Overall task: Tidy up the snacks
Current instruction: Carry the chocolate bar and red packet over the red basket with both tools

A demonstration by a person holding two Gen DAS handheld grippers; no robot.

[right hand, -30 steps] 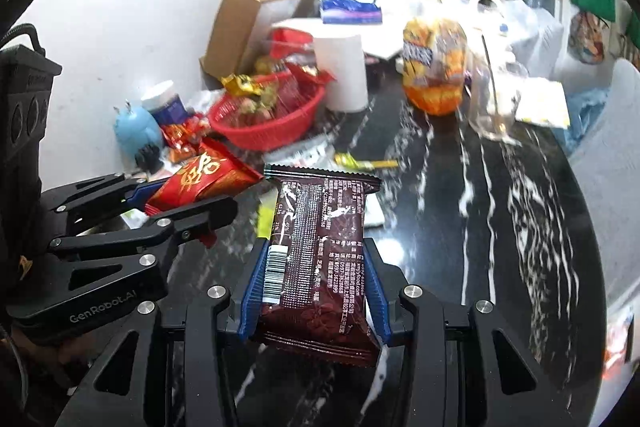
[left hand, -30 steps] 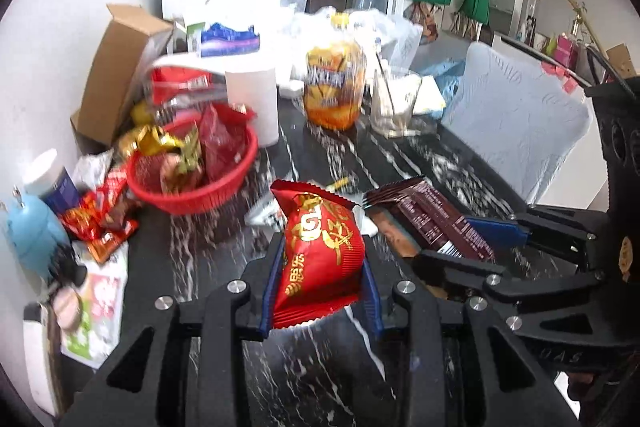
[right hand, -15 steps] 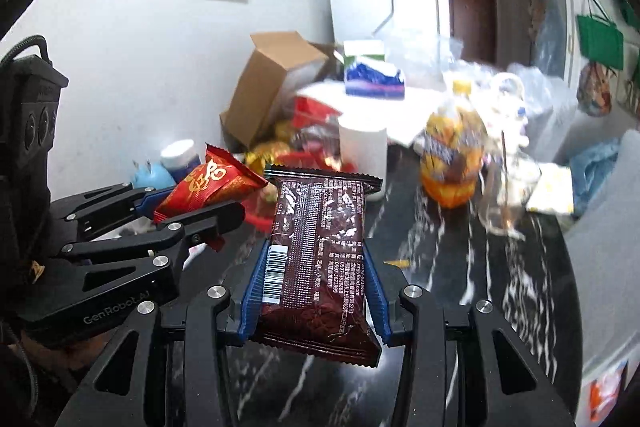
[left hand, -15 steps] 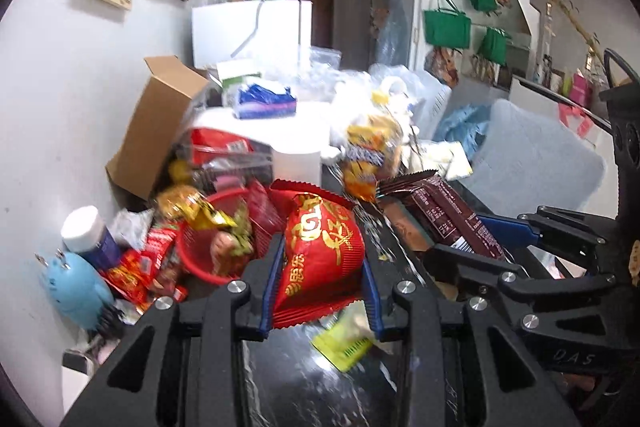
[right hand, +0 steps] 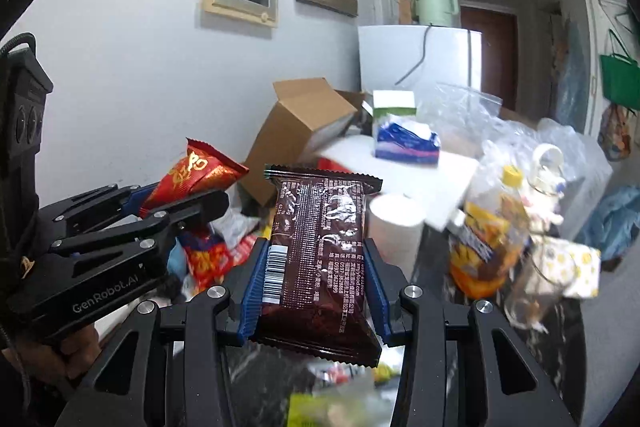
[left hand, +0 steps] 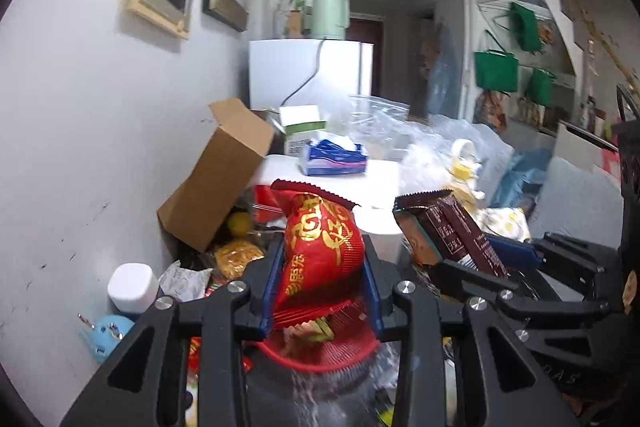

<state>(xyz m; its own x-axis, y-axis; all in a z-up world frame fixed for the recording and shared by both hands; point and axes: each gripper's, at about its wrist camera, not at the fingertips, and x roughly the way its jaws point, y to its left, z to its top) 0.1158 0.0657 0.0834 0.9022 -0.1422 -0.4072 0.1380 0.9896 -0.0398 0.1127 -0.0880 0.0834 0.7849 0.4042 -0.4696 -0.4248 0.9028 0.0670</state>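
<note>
My left gripper (left hand: 320, 283) is shut on a red snack packet with gold characters (left hand: 320, 251), held above a red plastic basket (left hand: 320, 353) of snacks. The same packet shows in the right wrist view (right hand: 192, 175), in the left gripper (right hand: 176, 201). My right gripper (right hand: 314, 287) is shut on a dark brown snack packet (right hand: 318, 251), held up in the air. That brown packet also shows in the left wrist view (left hand: 448, 231), to the right of the red one. The basket is hidden in the right wrist view.
A tilted cardboard box (left hand: 216, 179) leans on the wall at left. A white paper roll (right hand: 394, 231), an orange drink bottle (right hand: 488, 239), a tissue pack (right hand: 404, 143) and plastic bags crowd the back. Loose packets (right hand: 208, 255), a white-capped jar (left hand: 132, 287) and a blue toy (left hand: 106, 337) lie left.
Both grippers have risen and tilted upward with their packets. The left gripper has moved forward over the red basket, which now sits just under the red packet.
</note>
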